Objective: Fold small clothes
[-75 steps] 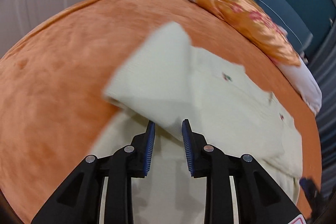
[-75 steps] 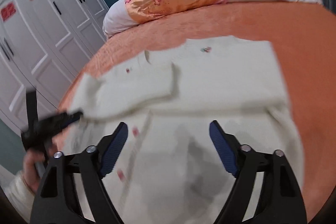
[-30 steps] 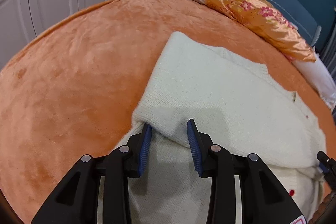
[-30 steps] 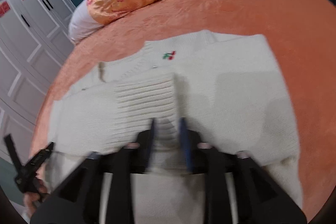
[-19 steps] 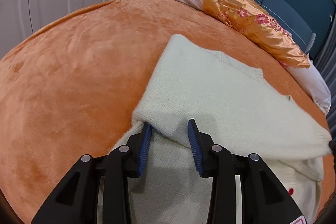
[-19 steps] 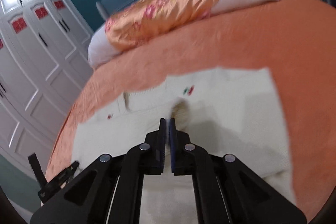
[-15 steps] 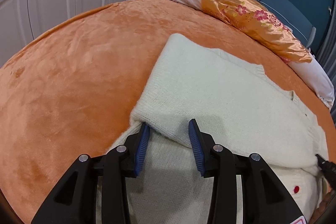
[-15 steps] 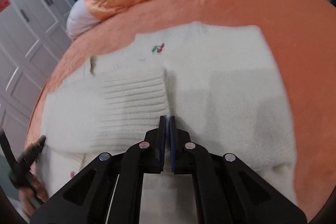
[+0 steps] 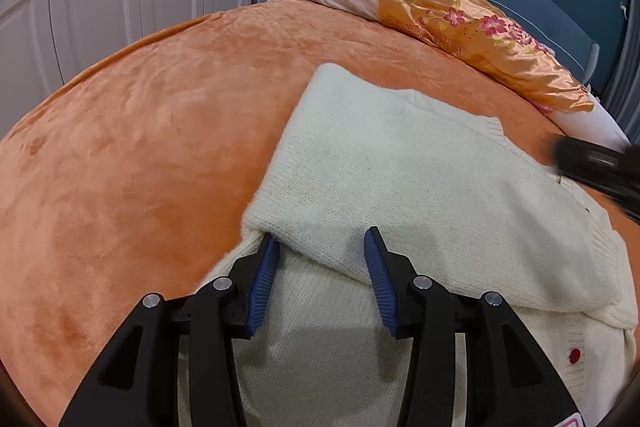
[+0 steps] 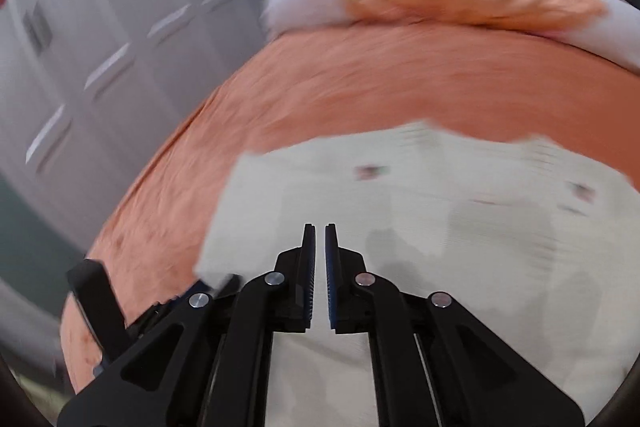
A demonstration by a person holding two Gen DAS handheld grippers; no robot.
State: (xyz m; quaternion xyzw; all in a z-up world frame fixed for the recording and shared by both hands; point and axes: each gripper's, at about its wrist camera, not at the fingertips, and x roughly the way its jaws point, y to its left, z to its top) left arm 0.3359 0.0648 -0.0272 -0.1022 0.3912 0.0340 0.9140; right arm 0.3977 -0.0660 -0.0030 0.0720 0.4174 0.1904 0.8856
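Sweater (image 9: 420, 179): cream knit, flat on the orange bed (image 9: 140, 147), one side folded across the body.
Left gripper (image 9: 320, 267): fingers part open, just been opening, straddling the folded edge; pads not pressing.
Right gripper (image 10: 320, 279): fingers nearly together, empty, above the cloth.
Key relation: the fold's long edge runs ahead and rightward from the left fingers, the nearer hand.

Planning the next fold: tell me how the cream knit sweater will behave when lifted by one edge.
The cream knit sweater will probably flop and drape: its folded sleeve lies limp. The thick fuzzy knit likely grips the blue pads without slipping. On the plush orange bedspread it would likely drag and bunch rather than slide.
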